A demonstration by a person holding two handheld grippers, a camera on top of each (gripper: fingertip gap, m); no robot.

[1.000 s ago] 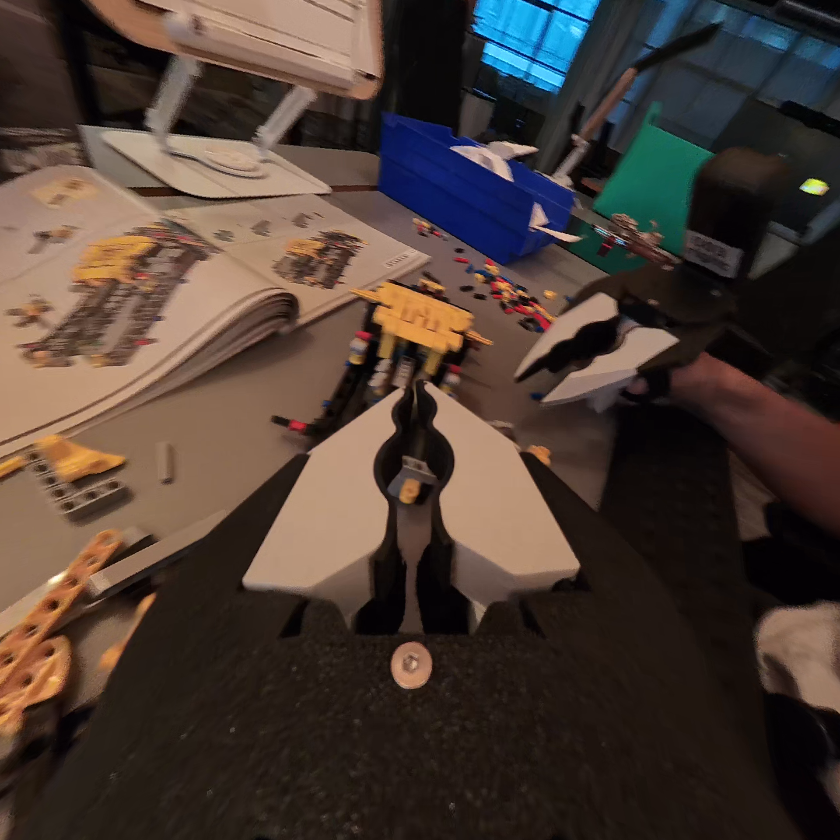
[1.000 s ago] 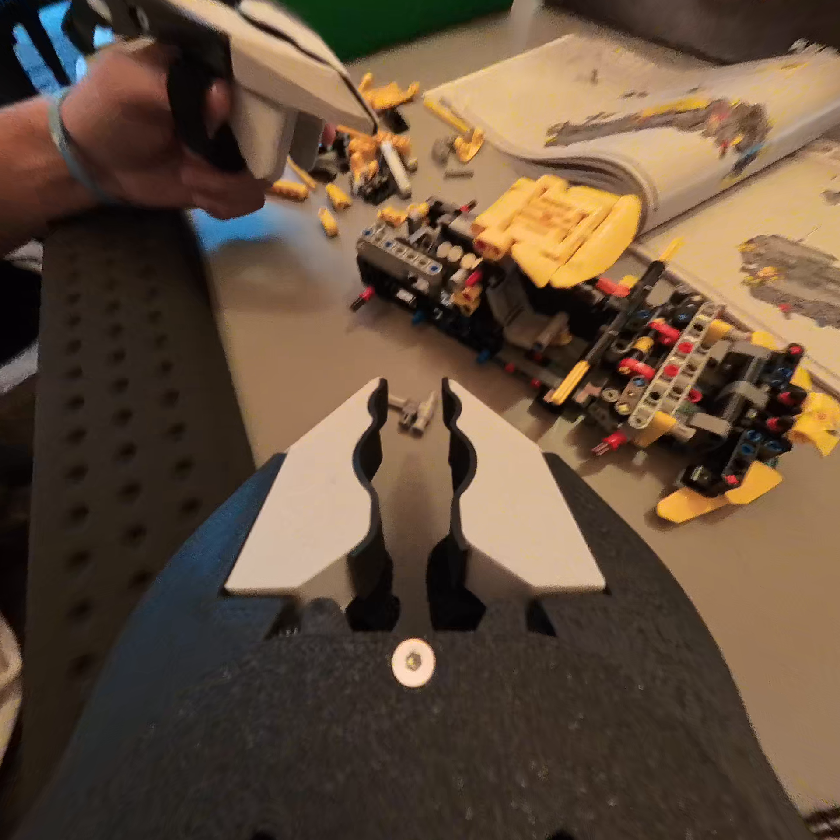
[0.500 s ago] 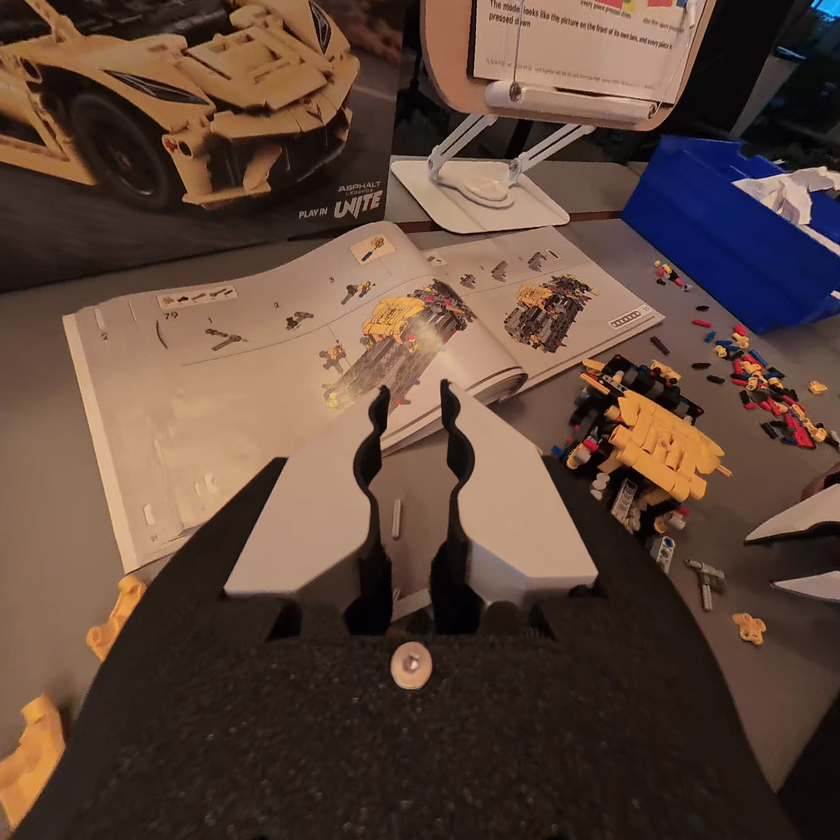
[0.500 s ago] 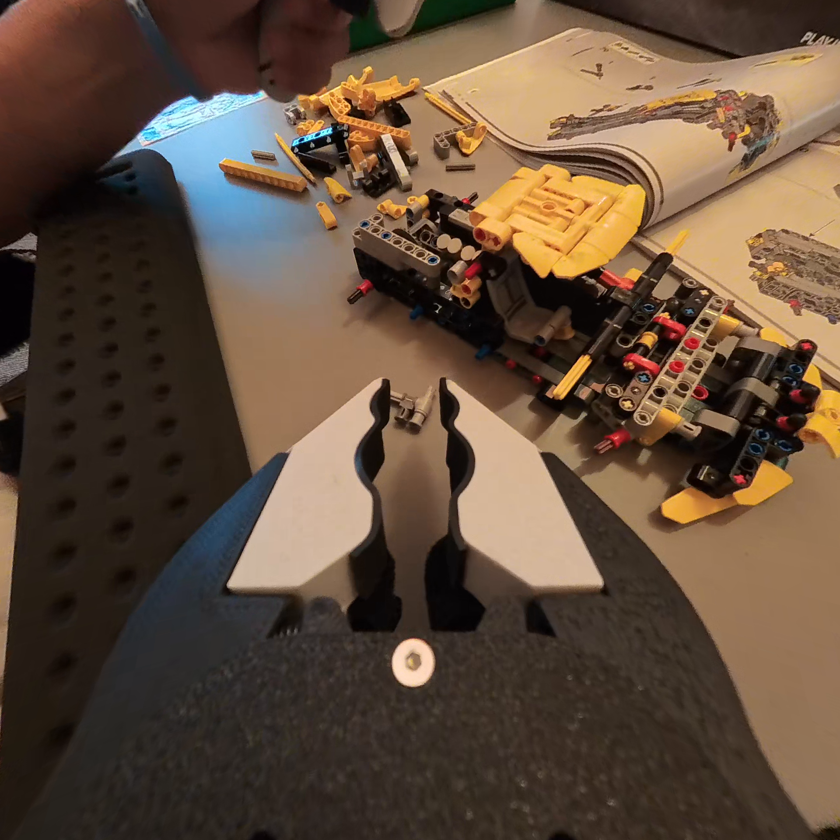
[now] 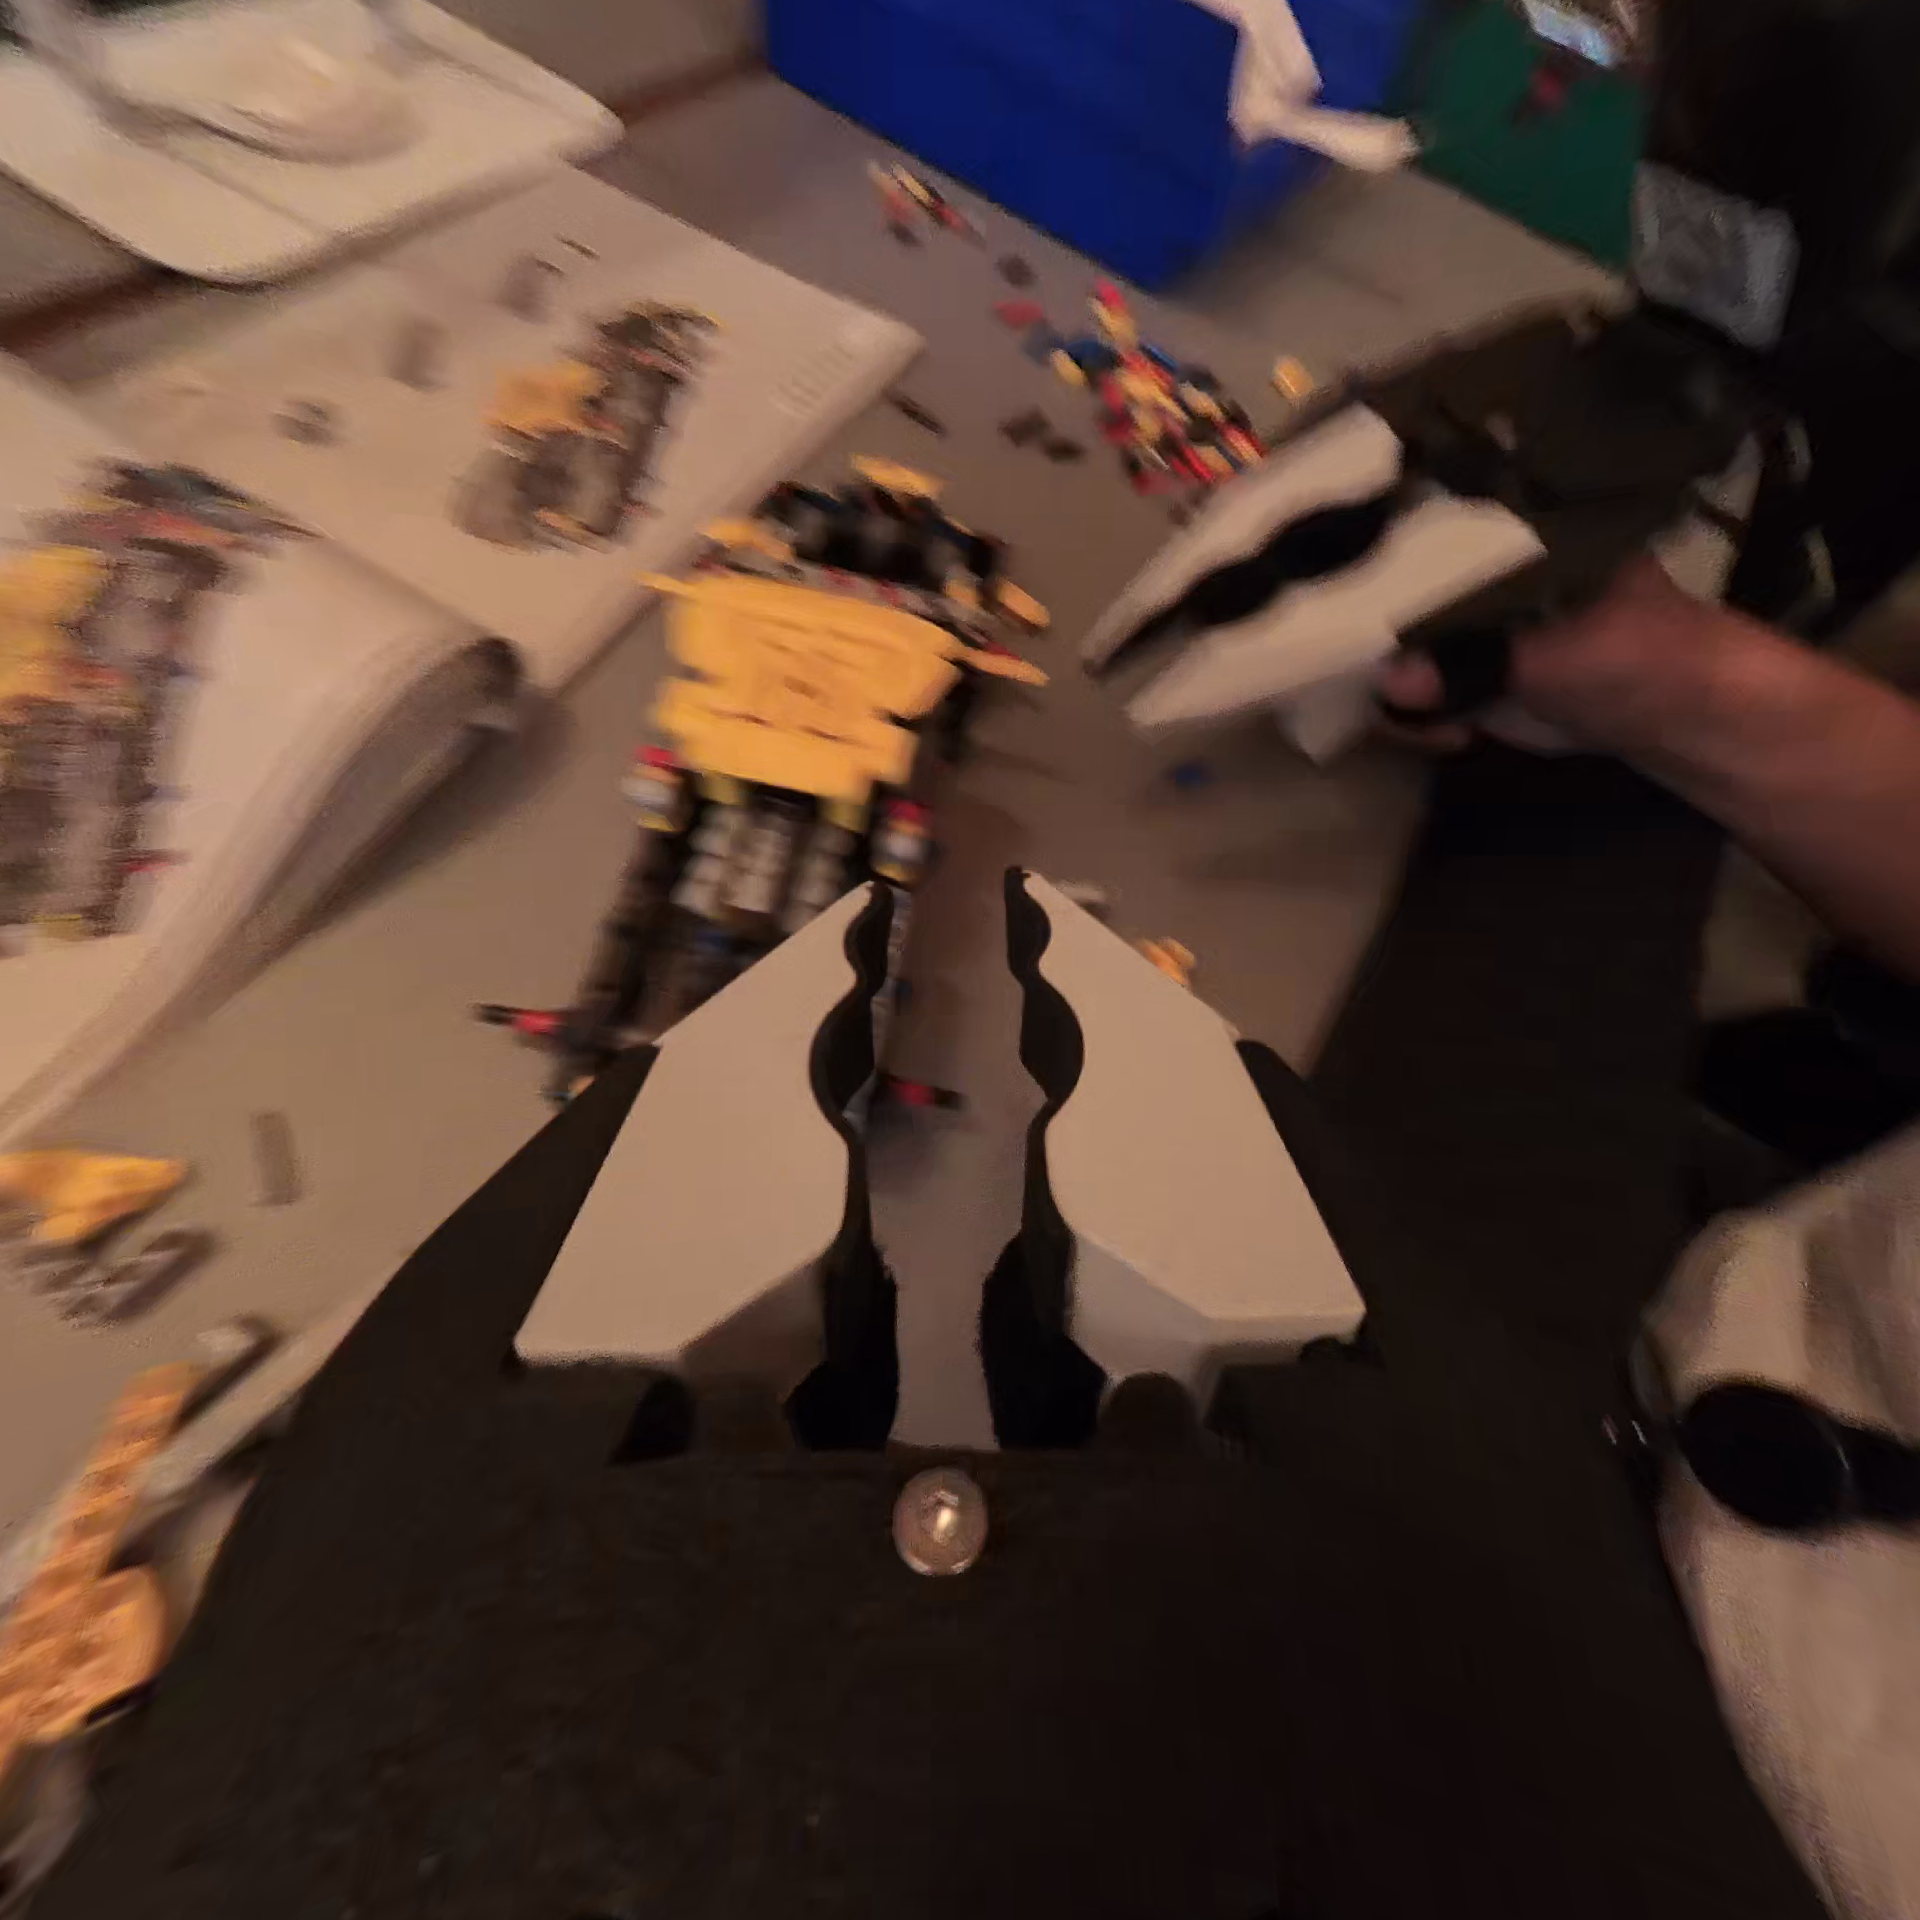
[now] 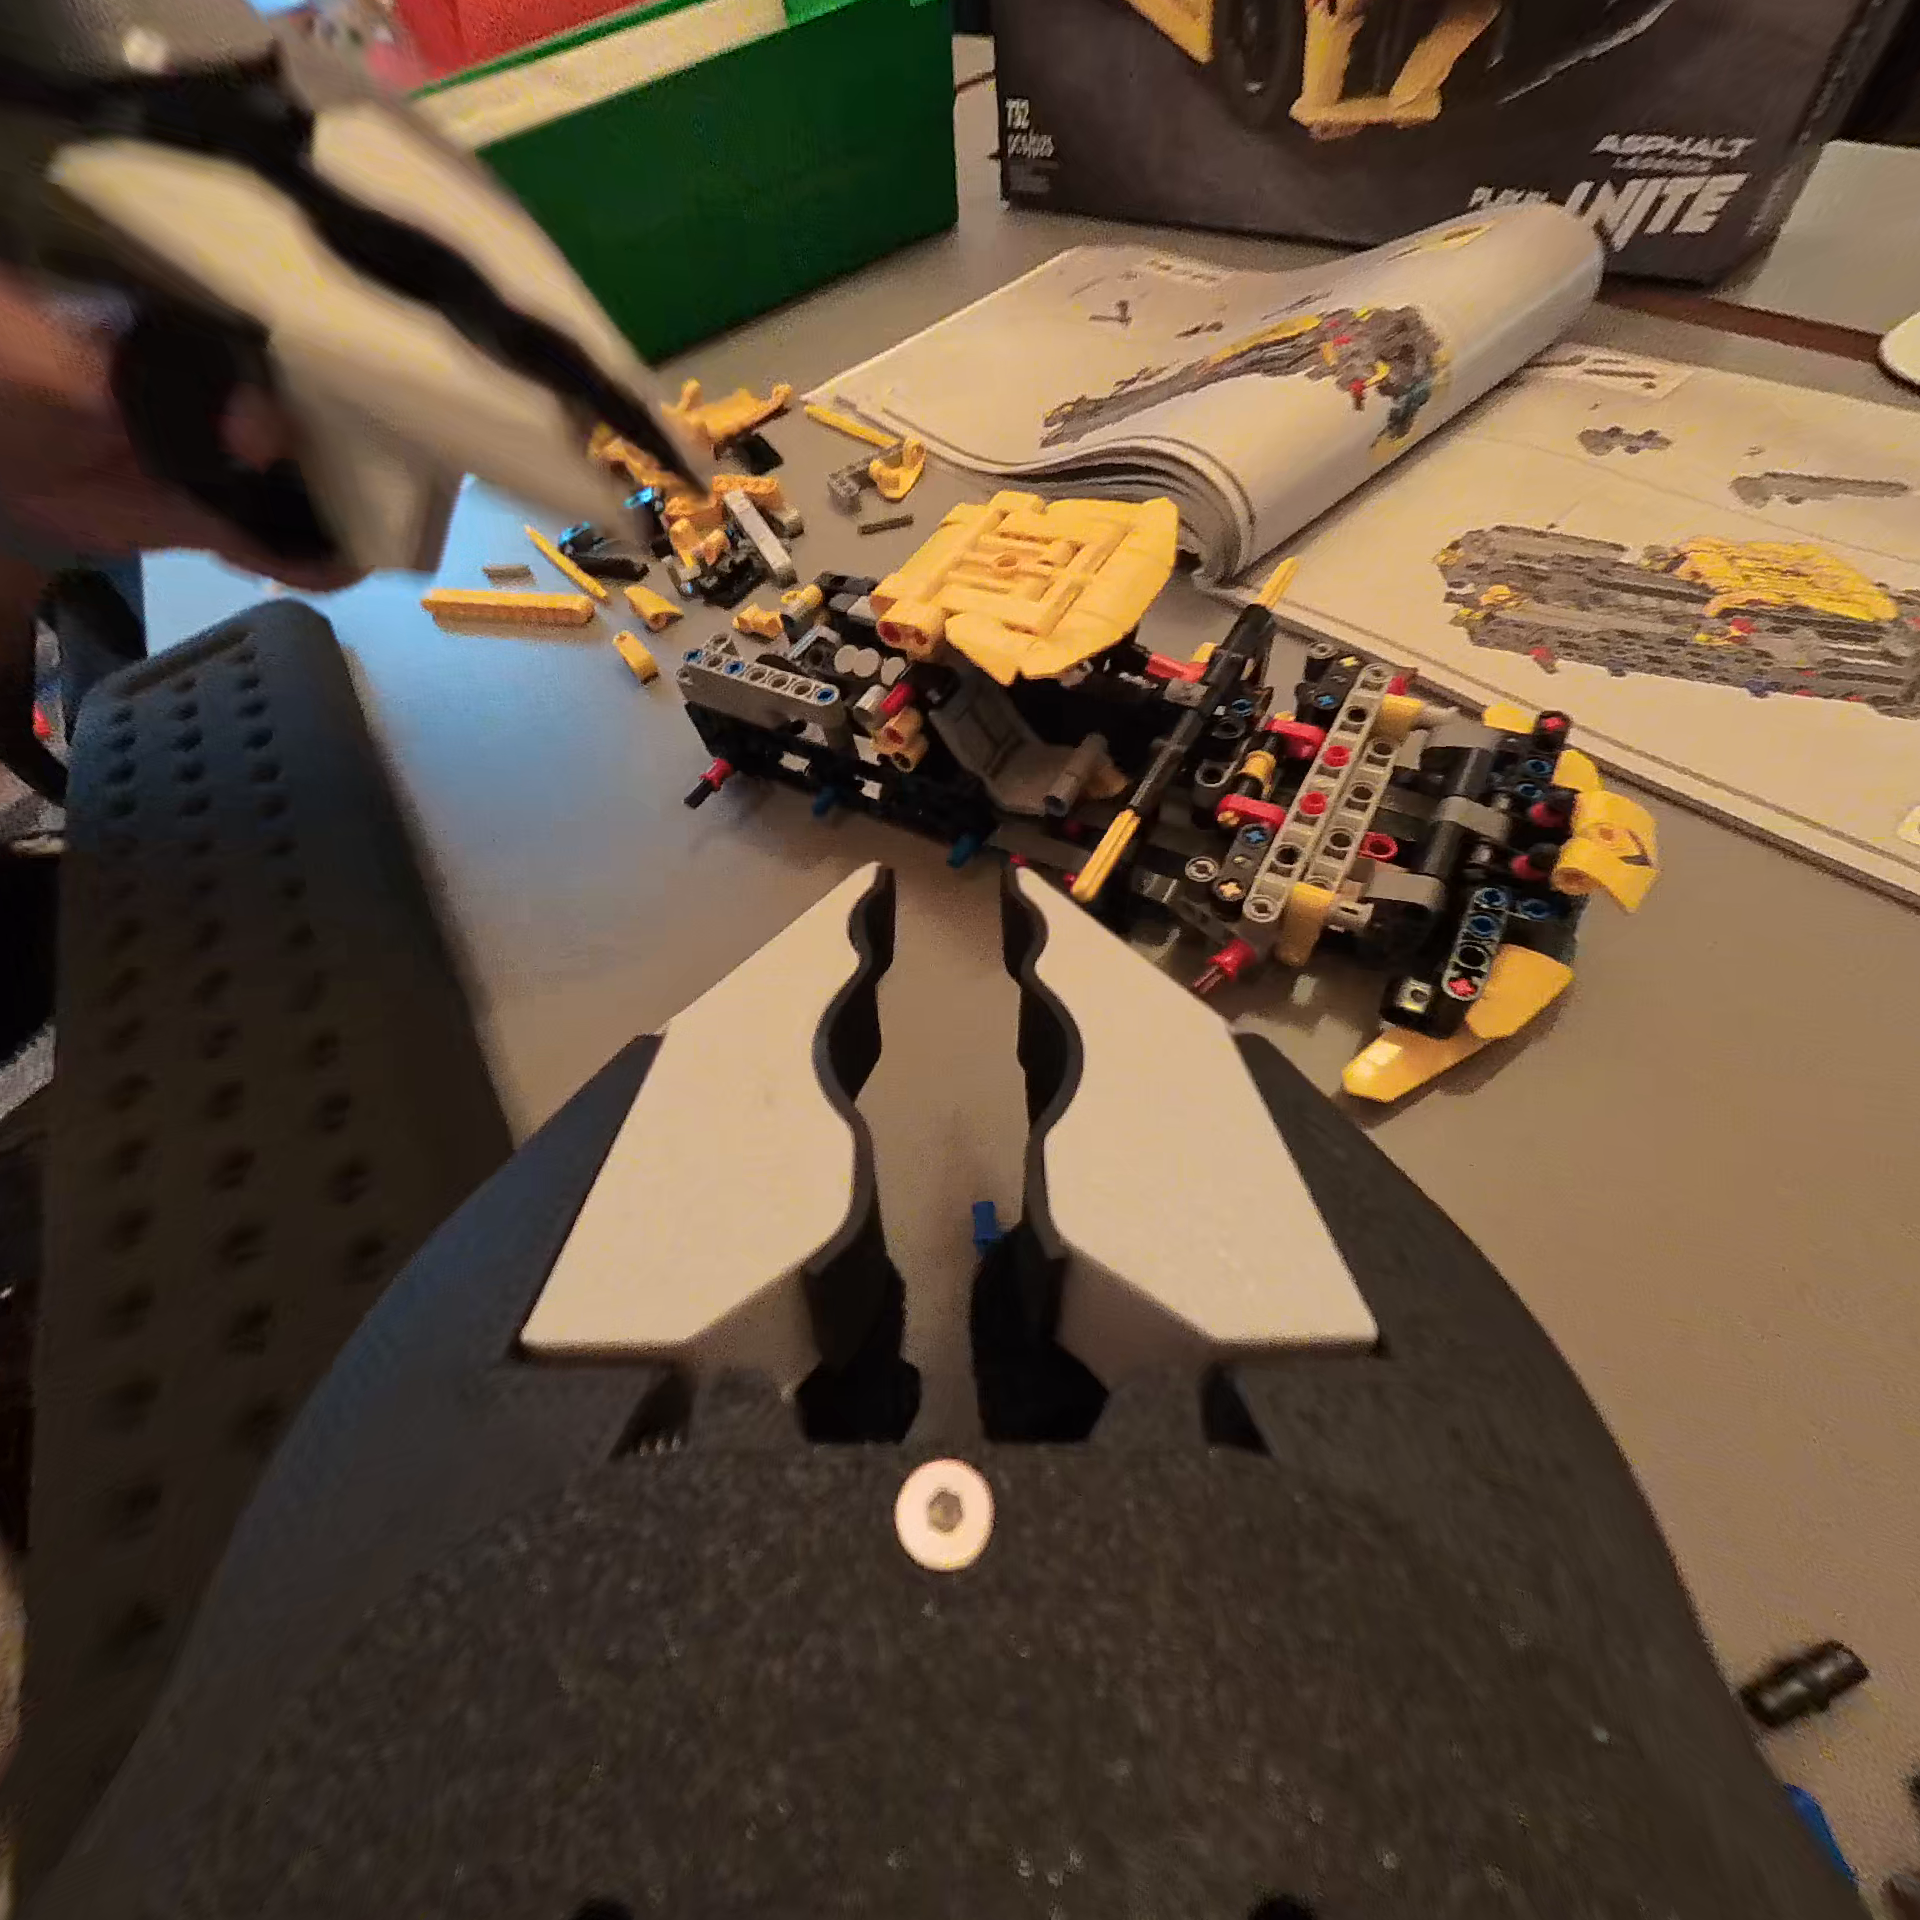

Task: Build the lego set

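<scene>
The half-built black and yellow lego model lies on the grey table, with its yellow panel toward the manual. My right gripper is open and empty, its tips just short of the model's near side. A small blue piece shows through the gap low between its fingers. My left gripper is open and empty, pointing at the model from its end, in a blurred view. It also shows at the upper left of the right wrist view. The right gripper shows in the left wrist view.
The open manual lies beyond the model, with the set's box and a green bin behind it. Loose yellow and black parts lie left of the model. A blue bin and small mixed parts lie farther off. A black perforated surface is at left. Some 10 centimeters of space lies between my two pairs of fingers.
My left gripper let go of a small grey piece, swung up to face the manual, and has swung back down toward the model. My right gripper moved forward past the grey piece at its tips.
</scene>
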